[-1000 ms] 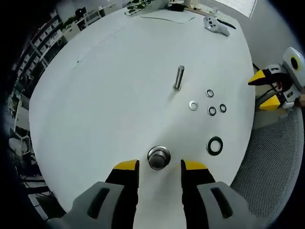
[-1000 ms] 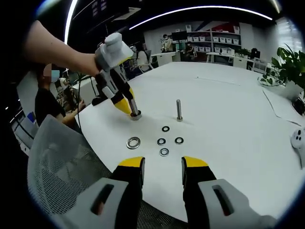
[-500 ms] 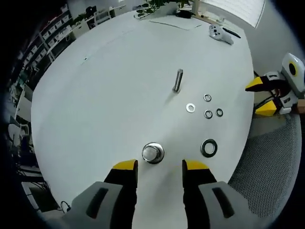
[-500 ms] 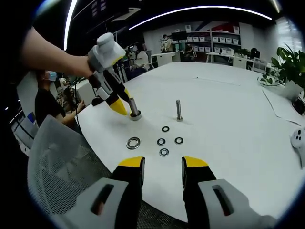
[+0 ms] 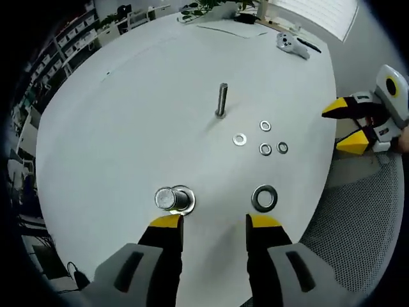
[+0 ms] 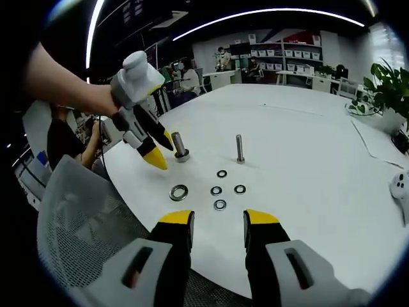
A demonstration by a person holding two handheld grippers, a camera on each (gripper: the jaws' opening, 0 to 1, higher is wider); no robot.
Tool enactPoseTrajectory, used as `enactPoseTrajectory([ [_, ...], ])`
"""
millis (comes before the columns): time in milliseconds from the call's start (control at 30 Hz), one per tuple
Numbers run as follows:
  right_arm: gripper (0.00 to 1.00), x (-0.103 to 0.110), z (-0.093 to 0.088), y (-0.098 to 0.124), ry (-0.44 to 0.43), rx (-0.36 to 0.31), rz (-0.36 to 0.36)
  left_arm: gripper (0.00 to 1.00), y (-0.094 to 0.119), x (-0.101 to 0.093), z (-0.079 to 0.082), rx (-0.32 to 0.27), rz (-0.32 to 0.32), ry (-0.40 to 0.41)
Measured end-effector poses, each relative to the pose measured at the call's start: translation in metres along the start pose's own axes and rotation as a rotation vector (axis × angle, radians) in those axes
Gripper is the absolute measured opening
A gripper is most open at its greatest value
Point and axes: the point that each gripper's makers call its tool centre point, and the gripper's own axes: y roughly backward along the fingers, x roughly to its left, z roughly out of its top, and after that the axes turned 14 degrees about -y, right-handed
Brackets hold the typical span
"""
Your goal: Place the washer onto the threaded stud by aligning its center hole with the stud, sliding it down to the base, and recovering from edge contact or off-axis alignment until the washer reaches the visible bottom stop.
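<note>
Left gripper view: the left tool (image 5: 208, 222) hangs over the near edge of the round white desk (image 5: 147, 121), yellow-tipped jaws spread wide with nothing between them.
Thick stud: a short, stout steel stud (image 5: 167, 198) stands on a round base just ahead of the left jaw tip, not touching it.
Large washer: a dark, wide washer (image 5: 264, 197) lies flat on the desk just ahead of the right jaw tip, apart from the thick stud.
Thin stud: a slim threaded stud (image 5: 221, 100) stands upright near the middle of the desk, bare along its length.
Small washers: four small washers (image 5: 261, 136) lie flat in a loose cluster between the thin stud and the large washer, none on a stud.
Right tool: the right tool (image 5: 349, 125) shows at the desk's edge beside a mesh chair (image 5: 348, 236).
Right gripper view: the right tool (image 6: 217, 219), jaws parted and holding nothing, sits near the desk edge, the washers ahead of it.
Left tool there: held in a person's hand (image 6: 96, 99), its tips point down beside the thick stud, close but apart.
Far side: a white controller (image 5: 289, 41) and a potted plant (image 6: 386, 86).
</note>
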Motion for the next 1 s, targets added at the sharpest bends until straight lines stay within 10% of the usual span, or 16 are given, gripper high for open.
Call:
enactPoseTrajectory([
  [1000, 0.34, 0.002, 0.002, 0.0, -0.002, -0.008, 0.009, 0.41, -0.03, -0.049, 0.019, -0.015, -0.034, -0.06],
])
